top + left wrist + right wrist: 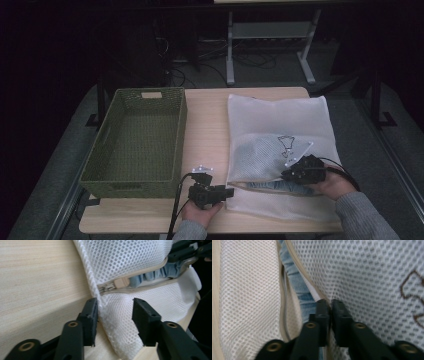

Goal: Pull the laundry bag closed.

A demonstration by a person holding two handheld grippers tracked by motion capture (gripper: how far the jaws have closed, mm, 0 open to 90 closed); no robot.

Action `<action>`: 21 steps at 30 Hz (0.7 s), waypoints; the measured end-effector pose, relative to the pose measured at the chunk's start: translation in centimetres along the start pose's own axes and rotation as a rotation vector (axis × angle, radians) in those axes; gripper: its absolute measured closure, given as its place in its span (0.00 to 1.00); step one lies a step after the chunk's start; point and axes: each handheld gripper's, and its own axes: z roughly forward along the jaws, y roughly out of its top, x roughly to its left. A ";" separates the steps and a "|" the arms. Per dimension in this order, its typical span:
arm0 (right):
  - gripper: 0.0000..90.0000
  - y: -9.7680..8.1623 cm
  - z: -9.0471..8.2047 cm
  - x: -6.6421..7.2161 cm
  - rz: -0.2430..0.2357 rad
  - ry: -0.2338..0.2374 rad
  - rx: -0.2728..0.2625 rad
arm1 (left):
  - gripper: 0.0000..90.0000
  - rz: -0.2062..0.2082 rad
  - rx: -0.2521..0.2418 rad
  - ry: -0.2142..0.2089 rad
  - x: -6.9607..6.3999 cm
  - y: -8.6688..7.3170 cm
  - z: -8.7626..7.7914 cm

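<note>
A white mesh bag (280, 120) lies on the right half of the wooden table (205, 120), with a blue garment (272, 185) showing through its partly unzipped slit. My right gripper (286, 175) is shut on the upper mesh lip of that slit; in the right gripper view its jaws (330, 303) pinch the mesh bag (372, 272) right beside the blue garment (299, 287). My left gripper (229, 192) is open at the bag's near-left corner. In the left gripper view its jaws (116, 312) stand apart around the mesh bag (130, 257), just below the beige zipper pull (121, 283).
A green woven basket (182, 130) takes up the left half of the table, close to the left gripper. A bare wooden strip runs between basket and bag. The table's front edge is right under both hands. Desk legs and cables stand on the floor beyond.
</note>
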 end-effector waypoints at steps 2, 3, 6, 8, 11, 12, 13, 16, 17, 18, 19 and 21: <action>0.97 -0.3 -0.2 -0.2 0.011 0.011 -0.008 | 0.71 0.004 0.013 0.013 0.0 0.0 0.3; 0.97 -0.4 -0.3 -0.3 0.013 0.011 -0.008 | 0.74 -0.001 0.018 0.011 0.1 0.0 0.4; 0.97 -0.8 -0.5 -0.3 0.023 0.010 -0.010 | 0.79 -0.014 0.024 -0.004 0.1 0.0 1.0; 0.97 -1.0 -0.7 -0.4 0.034 0.014 -0.018 | 0.82 -0.009 0.029 0.000 -0.1 0.1 1.3; 0.97 -1.4 -0.9 -0.5 0.046 0.013 -0.026 | 0.86 0.008 0.033 0.013 -0.3 0.3 1.7; 0.97 -1.5 -1.0 -0.6 0.050 0.011 -0.030 | 0.88 0.008 0.034 0.013 -0.4 0.4 1.9; 0.97 -1.6 -1.1 -0.6 0.056 0.013 -0.034 | 0.89 0.010 0.033 0.015 -0.4 0.5 2.0; 0.97 -2.0 -1.5 -0.8 0.071 0.014 -0.044 | 0.91 0.018 0.034 0.017 -0.6 0.9 2.4; 0.97 -2.2 -1.6 -0.9 0.078 0.011 -0.045 | 0.92 0.024 0.037 0.014 -0.6 1.2 2.5; 0.97 -2.3 -1.6 -0.9 0.079 0.009 -0.048 | 0.92 0.031 0.051 0.013 -0.6 1.5 2.6; 0.97 -2.4 -1.7 -1.0 0.082 0.008 -0.047 | 0.92 0.034 0.046 0.011 -0.5 1.7 2.6; 0.97 -2.6 -1.8 -1.1 0.087 0.007 -0.047 | 0.93 0.032 0.032 0.007 -0.5 2.1 2.6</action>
